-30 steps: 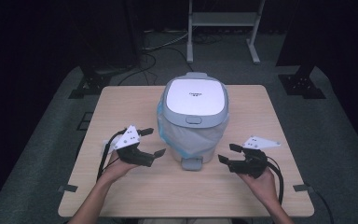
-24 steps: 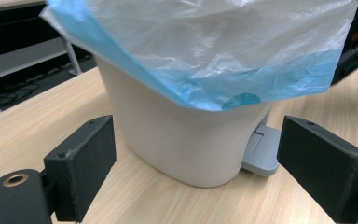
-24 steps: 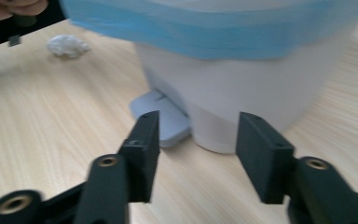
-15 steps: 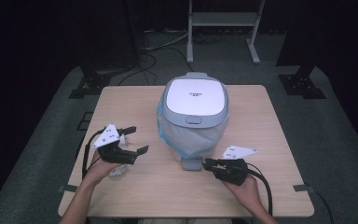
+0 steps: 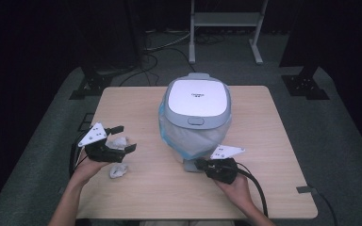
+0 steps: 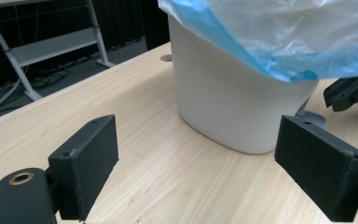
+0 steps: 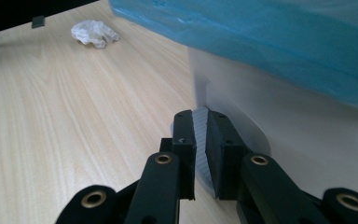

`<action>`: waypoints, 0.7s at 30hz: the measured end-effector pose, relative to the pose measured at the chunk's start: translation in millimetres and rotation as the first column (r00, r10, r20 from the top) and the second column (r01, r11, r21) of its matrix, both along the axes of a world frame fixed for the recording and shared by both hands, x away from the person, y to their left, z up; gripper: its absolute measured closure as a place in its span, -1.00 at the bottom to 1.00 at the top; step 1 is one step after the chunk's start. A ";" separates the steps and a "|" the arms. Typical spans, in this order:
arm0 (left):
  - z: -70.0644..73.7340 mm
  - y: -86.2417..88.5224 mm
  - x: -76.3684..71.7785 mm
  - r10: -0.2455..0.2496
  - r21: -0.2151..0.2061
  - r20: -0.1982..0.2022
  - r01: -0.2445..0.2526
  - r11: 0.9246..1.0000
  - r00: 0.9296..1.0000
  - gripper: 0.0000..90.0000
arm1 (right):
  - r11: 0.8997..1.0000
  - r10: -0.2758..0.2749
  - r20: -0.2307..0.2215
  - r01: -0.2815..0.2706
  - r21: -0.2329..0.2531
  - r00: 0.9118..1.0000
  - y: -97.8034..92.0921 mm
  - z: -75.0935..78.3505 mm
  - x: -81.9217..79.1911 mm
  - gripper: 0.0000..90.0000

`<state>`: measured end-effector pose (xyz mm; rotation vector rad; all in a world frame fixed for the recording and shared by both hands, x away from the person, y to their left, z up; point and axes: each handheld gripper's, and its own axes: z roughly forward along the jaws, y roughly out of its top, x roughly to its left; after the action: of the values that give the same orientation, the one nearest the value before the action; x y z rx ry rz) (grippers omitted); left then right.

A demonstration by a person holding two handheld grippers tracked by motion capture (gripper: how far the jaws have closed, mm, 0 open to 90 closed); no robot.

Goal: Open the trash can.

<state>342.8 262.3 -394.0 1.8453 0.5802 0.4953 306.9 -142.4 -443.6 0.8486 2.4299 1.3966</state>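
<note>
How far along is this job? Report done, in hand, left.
Done: nothing binned; the white lid is shut. In hand: right gripper shut on the bin's grey foot pedal; left gripper open beside two crumpled white paper wads. Left, likely: open lid, drop wads in.

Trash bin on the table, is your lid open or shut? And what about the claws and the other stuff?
Trash bin: upright, lid shut.
Blue bag: folded over the rim, hanging outside.
Pedal: pinched by a claw.
Left claw: open, holding nothing.
Right claw: shut on the pedal.
Paper wads: crumpled, lying on the table.
</note>
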 end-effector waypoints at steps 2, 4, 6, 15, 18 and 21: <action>-2.7 0.7 0.0 -0.002 0.001 -0.006 0.002 1.000 1.000 -0.72 | 1.000 -0.006 0.007 0.006 -0.008 1.000 2.7 -1.6 1.4 0.82; -5.0 1.3 0.3 -0.001 0.007 -0.008 0.002 1.000 1.000 -0.72 | 1.000 -0.008 0.020 0.008 -0.019 1.000 4.9 -4.2 3.9 0.82; -6.5 2.2 0.5 -0.001 0.013 -0.014 0.002 1.000 1.000 -0.72 | 0.999 -0.012 0.019 0.012 -0.031 1.000 8.2 -8.1 6.5 0.82; -11.8 6.5 0.3 0.000 0.026 -0.023 0.001 1.000 1.000 -0.72 | 0.995 -0.059 0.056 0.063 -0.079 0.997 18.8 -20.3 13.1 0.83; -15.4 7.9 -0.4 -0.003 0.025 -0.033 0.004 1.000 0.999 -0.72 | 0.995 -0.059 0.064 0.064 -0.074 0.996 20.1 -21.7 13.6 0.86; -19.0 8.3 -1.0 -0.009 0.035 -0.037 0.010 0.999 0.999 -0.72 | 0.995 -0.058 0.068 0.064 -0.079 0.996 20.3 -22.2 13.5 0.86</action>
<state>341.7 270.6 -413.1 1.8935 0.5910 0.4684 320.4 -122.1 -465.8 0.8375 2.3736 1.2751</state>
